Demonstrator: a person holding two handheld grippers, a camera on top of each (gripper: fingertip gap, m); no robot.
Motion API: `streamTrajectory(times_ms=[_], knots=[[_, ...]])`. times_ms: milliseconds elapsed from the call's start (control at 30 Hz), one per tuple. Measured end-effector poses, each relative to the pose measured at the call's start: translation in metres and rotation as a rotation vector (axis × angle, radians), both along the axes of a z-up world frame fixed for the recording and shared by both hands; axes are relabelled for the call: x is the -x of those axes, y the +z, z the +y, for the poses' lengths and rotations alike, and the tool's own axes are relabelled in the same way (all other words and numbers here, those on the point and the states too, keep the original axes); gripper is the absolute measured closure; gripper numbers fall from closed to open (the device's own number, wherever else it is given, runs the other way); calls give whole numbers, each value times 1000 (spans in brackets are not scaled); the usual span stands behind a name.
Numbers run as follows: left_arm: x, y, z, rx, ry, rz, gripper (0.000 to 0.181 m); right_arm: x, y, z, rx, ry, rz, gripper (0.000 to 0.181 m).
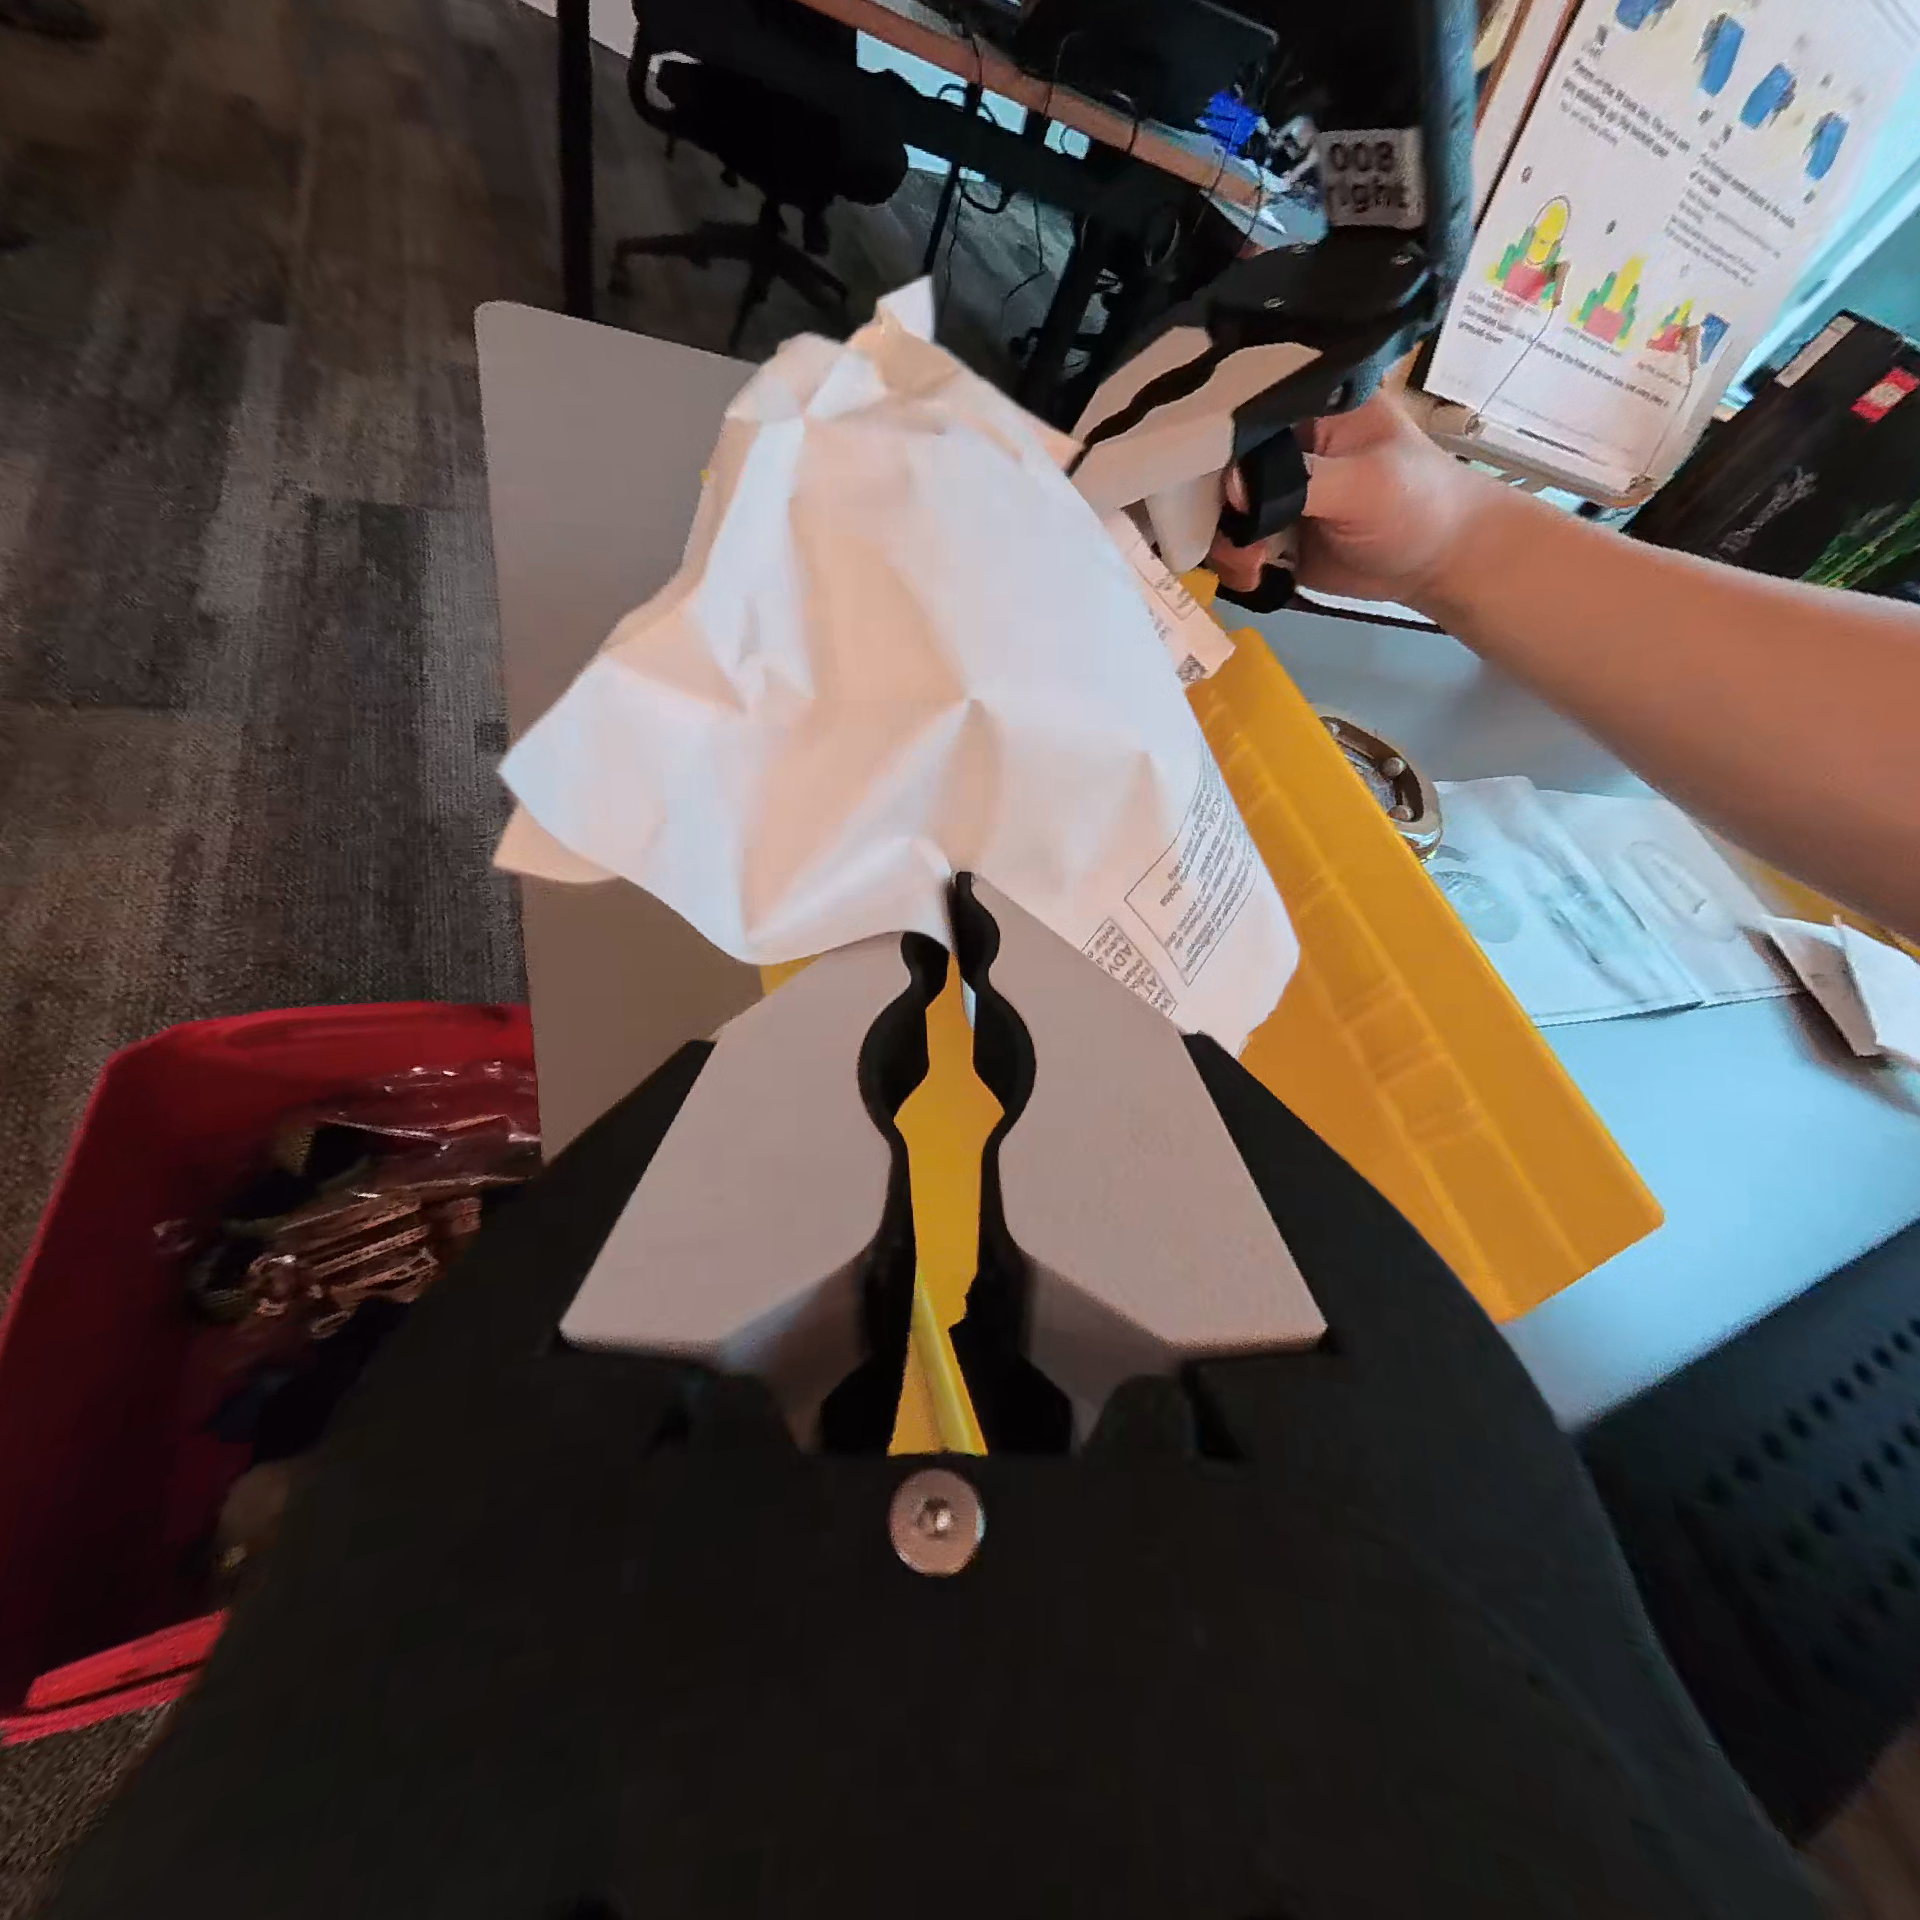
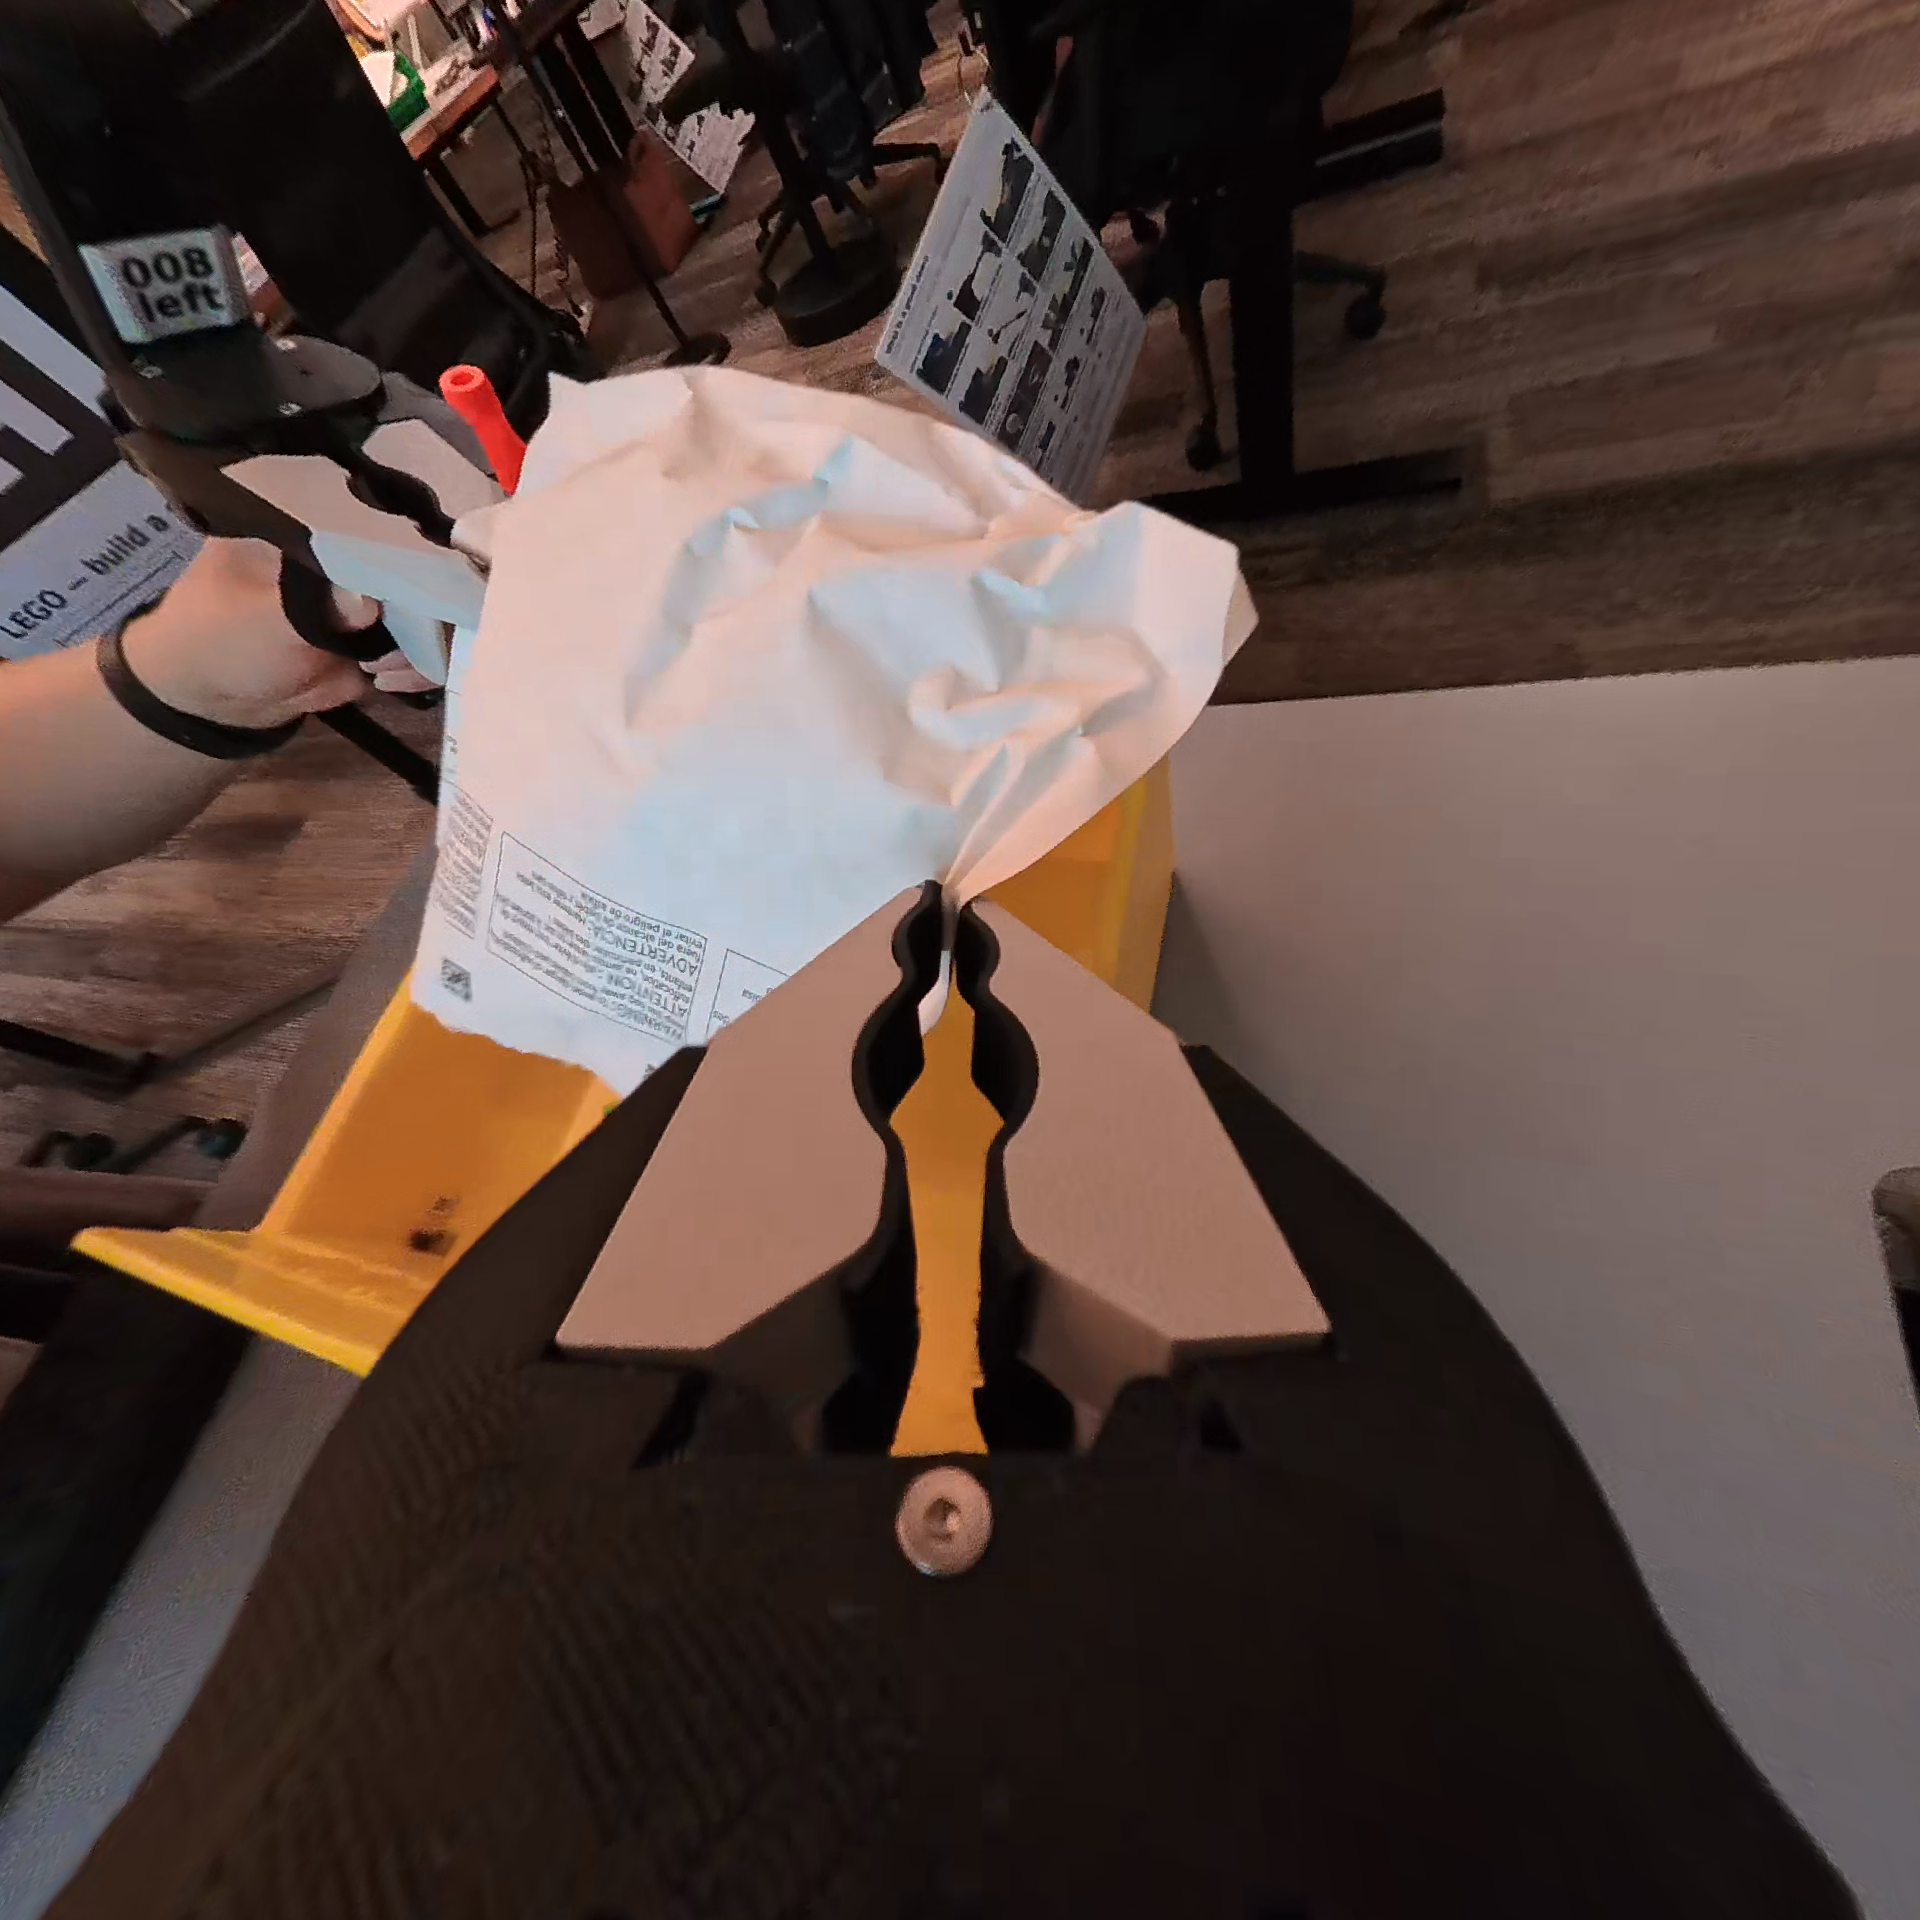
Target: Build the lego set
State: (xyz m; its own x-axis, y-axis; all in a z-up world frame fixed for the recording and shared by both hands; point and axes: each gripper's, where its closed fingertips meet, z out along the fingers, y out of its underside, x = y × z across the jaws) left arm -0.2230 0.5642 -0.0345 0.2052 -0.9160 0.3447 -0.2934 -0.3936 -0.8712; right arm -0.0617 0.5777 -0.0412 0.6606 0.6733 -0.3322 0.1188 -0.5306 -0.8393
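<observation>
Hanging crumpled over the yellow tray, white paper bag, pinched by left gripper and right gripper.

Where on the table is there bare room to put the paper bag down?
Bare grey table lies right of the yellow tray, out to the far edge. Beyond the tray, between the paper bag and the floor, is another clear strip. The near side is crowded: loose papers and a metal fitting.
</observation>
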Motion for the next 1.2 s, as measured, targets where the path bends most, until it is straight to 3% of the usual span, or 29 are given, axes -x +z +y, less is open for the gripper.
streamTrajectory(times_ms=[267, 700, 967, 1200], knots=[[2, -7, 6, -79, 22, 14, 181, 1, 4, -1, -108, 10, -27, 181], [4, 5, 7, -273, 20, -27, 181, -1, 28, -11, -363, 43, -85, 181], [9, 24, 1, -452, 20, -55, 181, 0, 41, -18, -642, 71, -200, 181], [11, 45, -6, -548, 36, -91, 181, 2, 70, -29, -691, 74, -117, 181]])
